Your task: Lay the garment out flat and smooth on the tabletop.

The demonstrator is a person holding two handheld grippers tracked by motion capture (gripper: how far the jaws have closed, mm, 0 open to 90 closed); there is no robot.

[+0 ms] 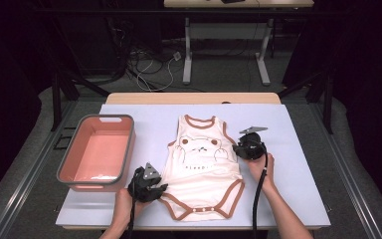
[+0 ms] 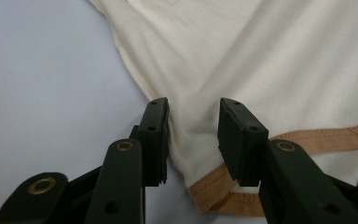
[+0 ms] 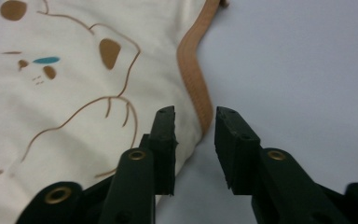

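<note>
The baby bodysuit is laid flat on the table, neck end pointed away, long way front to back. The left gripper and right gripper are held with jaws apart, released, at its edges.

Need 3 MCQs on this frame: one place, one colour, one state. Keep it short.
1. Where does the salmon-pink plastic tub sit relative to the cream sleeveless baby bodysuit?
A. To its left
B. To its right
C. On top of it

2. What colour is the trim on the bodysuit's edges?
A. Blue
B. Brown
C. Green

3. What is the state of the left hand-held gripper?
A. Shut on the tub's rim
B. Open, jaws astride the bodysuit's lower edge
C. Shut on a sock

Answers:
1. A: the high view shows the tub on the light table at the left, apart from the garment.
2. B: both gripper views show a brown band along the hem.
3. B: a gap shows between the pads, with cream cloth in it, unpinched.
</note>
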